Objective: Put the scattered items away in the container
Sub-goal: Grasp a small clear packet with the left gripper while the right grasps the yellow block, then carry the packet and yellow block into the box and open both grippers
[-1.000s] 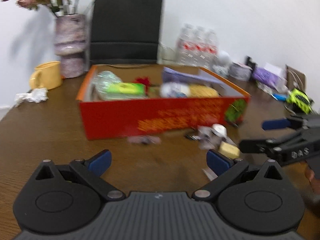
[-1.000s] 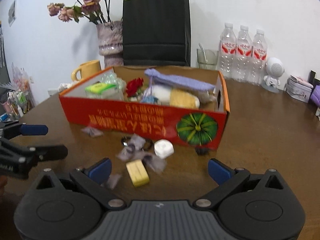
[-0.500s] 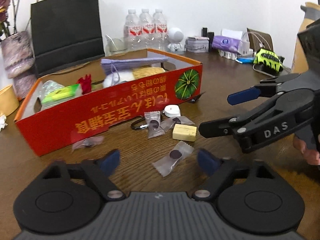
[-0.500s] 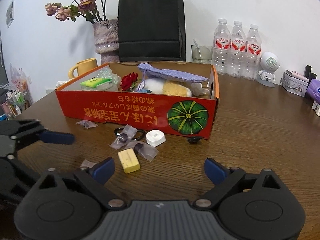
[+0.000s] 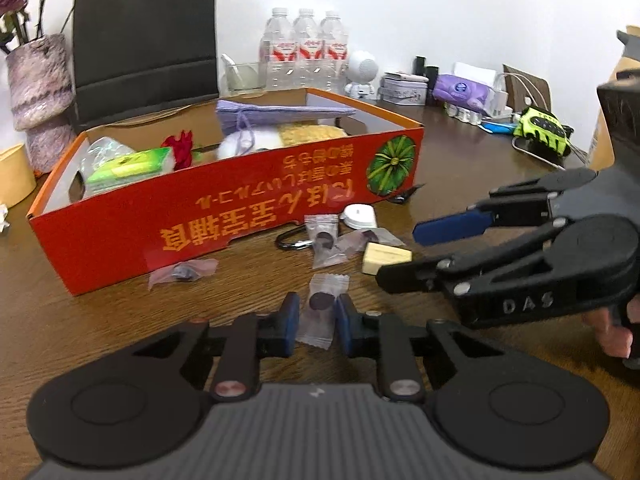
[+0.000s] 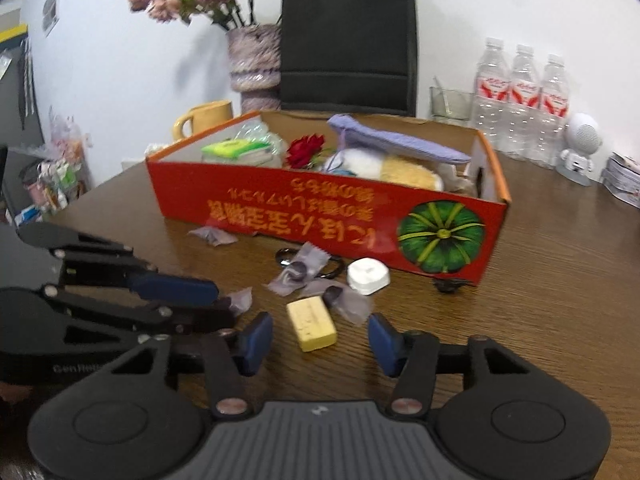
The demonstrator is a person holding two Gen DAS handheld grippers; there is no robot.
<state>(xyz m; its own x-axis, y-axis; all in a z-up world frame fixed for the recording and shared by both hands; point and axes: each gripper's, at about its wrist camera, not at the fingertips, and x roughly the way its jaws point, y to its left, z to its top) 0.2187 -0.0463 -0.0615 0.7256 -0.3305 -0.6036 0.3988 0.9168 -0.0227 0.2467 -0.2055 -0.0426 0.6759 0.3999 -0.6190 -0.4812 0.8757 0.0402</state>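
On the wooden table stands a red cardboard box [image 5: 240, 216] [image 6: 320, 208] holding several items. In front of it lie wrapped candies [image 5: 322, 232], a white cap [image 5: 359, 216], a black carabiner [image 5: 294, 240] and a yellow block [image 6: 312, 322]. My left gripper [image 5: 318, 320] is closing, and its pads press the sides of one wrapped candy [image 5: 320, 300] lying on the table. My right gripper [image 6: 320, 342] is also closing. The yellow block sits between its fingers, and the pads [image 6: 256, 338] stand clear of it. Each gripper shows side-on in the other's view.
Another wrapped candy [image 5: 182, 270] lies by the box's front wall, and a black clip [image 5: 404, 194] lies at its corner. Behind the box are a black bag [image 6: 348, 40], a vase [image 6: 254, 60], a yellow mug [image 6: 208, 118] and water bottles [image 6: 520, 100]. Small clutter lines the right edge [image 5: 540, 130].
The left view swung right and came down over the candy, and its jaws went from wide to closed on the wrapper. The right jaws narrowed around the yellow block.
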